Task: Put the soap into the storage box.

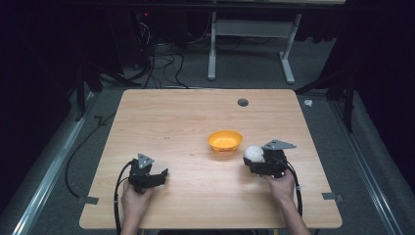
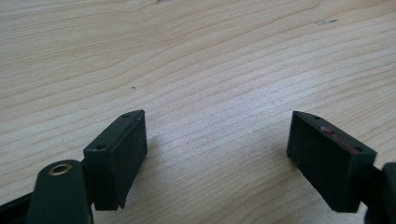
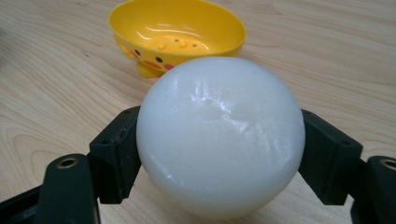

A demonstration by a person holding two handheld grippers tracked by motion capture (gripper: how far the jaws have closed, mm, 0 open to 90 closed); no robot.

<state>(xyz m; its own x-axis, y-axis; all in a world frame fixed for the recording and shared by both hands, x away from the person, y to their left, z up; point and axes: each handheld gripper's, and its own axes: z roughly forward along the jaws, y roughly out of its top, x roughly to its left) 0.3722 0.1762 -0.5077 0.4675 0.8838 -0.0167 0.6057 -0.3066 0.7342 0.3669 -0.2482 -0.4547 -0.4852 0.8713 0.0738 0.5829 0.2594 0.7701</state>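
Grip confirmed: your right gripper (image 3: 219, 158) clamps the white ball (image 3: 219, 137) between both jaws, right of centre in the high view, just beside the yellow bowl (image 3: 180, 32), probably its destination. Your left gripper (image 2: 217, 158) idles lower left, jaws wide, holding nothing.

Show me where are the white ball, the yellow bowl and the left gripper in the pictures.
white ball (image 3: 219, 140), right gripper view, middle of its front surface.
yellow bowl (image 1: 224, 140), high view, its inside.
left gripper (image 2: 217, 151), left gripper view, midway between its two open jaw tips.
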